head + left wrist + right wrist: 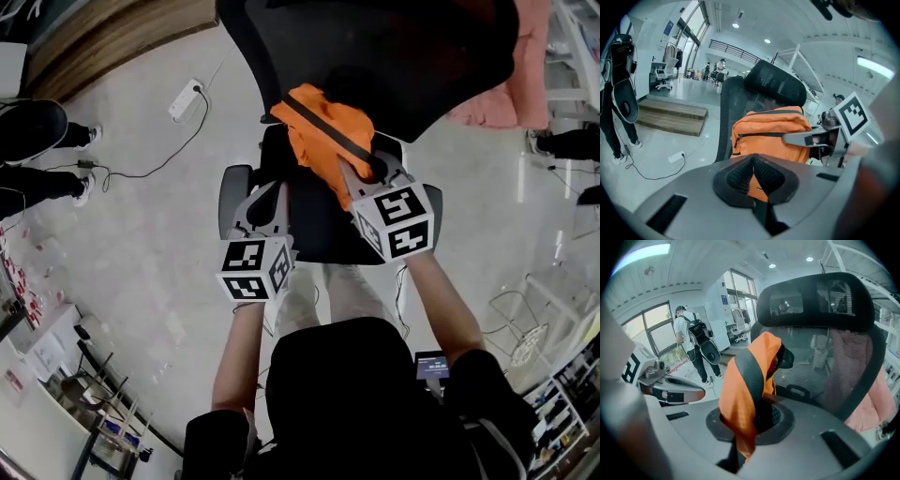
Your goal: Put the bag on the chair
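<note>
Orange fabric backpack with black straps (321,141) stands upright before the backrest of the black mesh office chair (323,230), over its seat; left tool (269,199) is clenched on an orange fold and black strap; right tool (361,173) pinches the backpack's orange-and-black shoulder strap.

We note a white power strip (185,99) lying on the floor (141,244), with its black cable (141,172) trailing away to the left. A wooden platform (670,116) stands beyond it. A pink cloth (514,89) shows at the head view's upper right. A person (686,336) wearing a backpack (701,336) stands near the windows (656,329).
</note>
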Available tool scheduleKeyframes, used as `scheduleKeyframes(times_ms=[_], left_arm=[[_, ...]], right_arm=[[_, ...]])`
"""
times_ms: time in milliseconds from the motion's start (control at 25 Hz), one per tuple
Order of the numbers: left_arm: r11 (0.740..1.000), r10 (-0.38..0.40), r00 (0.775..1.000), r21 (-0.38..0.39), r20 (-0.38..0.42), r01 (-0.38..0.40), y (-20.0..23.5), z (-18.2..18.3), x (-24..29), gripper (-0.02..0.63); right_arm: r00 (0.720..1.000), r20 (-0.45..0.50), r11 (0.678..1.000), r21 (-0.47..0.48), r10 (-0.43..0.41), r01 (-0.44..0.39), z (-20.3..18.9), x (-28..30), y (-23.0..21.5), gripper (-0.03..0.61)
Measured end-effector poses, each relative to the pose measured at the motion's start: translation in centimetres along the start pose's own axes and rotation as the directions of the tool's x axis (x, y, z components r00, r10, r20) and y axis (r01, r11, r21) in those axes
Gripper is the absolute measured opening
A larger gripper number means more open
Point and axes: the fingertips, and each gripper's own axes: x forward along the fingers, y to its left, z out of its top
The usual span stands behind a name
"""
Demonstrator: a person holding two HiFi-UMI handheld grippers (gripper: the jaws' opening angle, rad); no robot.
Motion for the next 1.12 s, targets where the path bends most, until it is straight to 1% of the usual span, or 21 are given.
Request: scheduleKeyframes(times_ms=[240, 480, 680, 1120], left_arm=[[0.999, 0.026, 1.000, -0.019, -0.017, -0.027, 2.0, -0.5, 1.0, 0.012], [0.999, 0.029, 0.998, -0.036, -0.051, -0.031, 2.4, -2.4, 2.7, 0.012], [0.998, 0.022, 0.998, -0.062, -0.065, -0.026, 4.0, -3.0, 4.2, 0.012], [0.999, -0.024, 0.994, -0.043, -0.109, 0.019, 1.2, -3.8, 8.4, 0.012]], right_arm=[[0.999, -0.016, 0.999, -0.020, 0.028, -0.028, 0.1, 3.1, 0.3, 0.018], [0.998, -0.036, 0.998, -0.032, 0.050, -0.052, -1.1, 5.4, -0.3, 0.018], [0.997, -0.055, 0.998, -0.034, 0.052, -0.054, -1.4, 7.9, -0.6, 0.018], [0.999, -0.040, 1.000, -0.018, 0.016, -0.017, -2.2, 8.1, -5.6, 0.018]])
